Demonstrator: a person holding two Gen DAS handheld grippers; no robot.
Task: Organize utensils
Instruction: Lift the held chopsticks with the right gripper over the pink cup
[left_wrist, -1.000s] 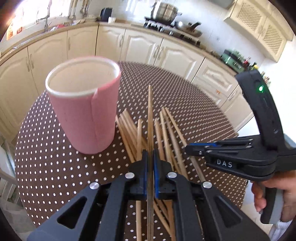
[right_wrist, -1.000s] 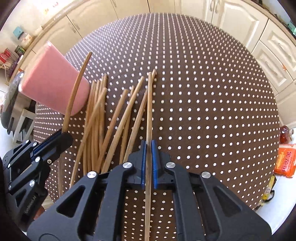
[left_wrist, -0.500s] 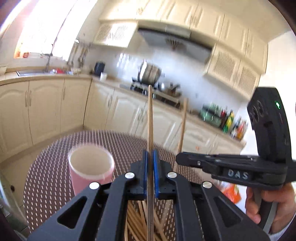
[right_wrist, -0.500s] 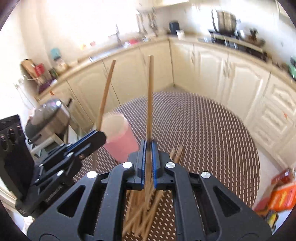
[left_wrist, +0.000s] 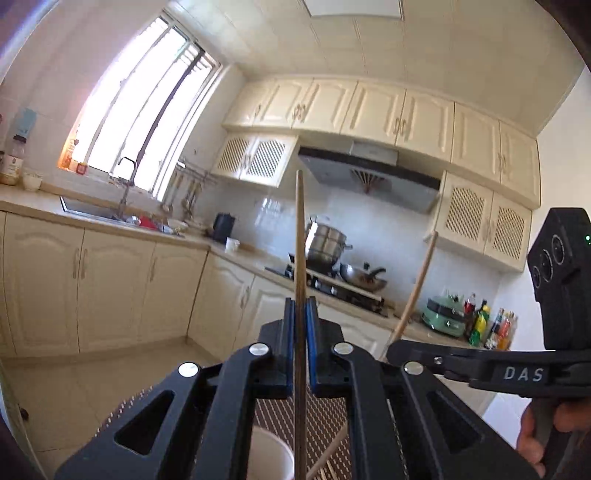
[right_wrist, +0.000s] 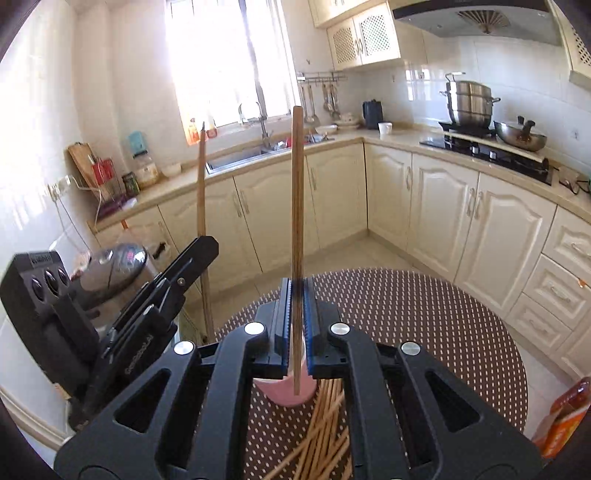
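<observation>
My left gripper (left_wrist: 300, 312) is shut on a wooden chopstick (left_wrist: 300, 236) held upright; its lower end hangs above the pink cup's white opening (left_wrist: 271, 456). My right gripper (right_wrist: 296, 291) is shut on another upright chopstick (right_wrist: 297, 192), raised above the table. The pink cup (right_wrist: 286, 391) stands below and beyond it. Several loose chopsticks (right_wrist: 325, 435) lie on the brown dotted table (right_wrist: 424, 325). Each gripper shows in the other's view: the right one (left_wrist: 402, 350) with its chopstick (left_wrist: 417, 288), the left one (right_wrist: 201, 251) with its chopstick (right_wrist: 201, 184).
Cream kitchen cabinets (right_wrist: 436, 206) and a counter with sink (right_wrist: 236, 155) and stove pots (right_wrist: 469, 103) surround the table. An orange packet (right_wrist: 565, 417) lies off the table's right edge. A rice cooker (right_wrist: 110, 266) stands at the left.
Both grippers have lifted their chopsticks off the table and tilted them upright, so both views swung from the tabletop up to the kitchen. The cup now sits below the grippers.
</observation>
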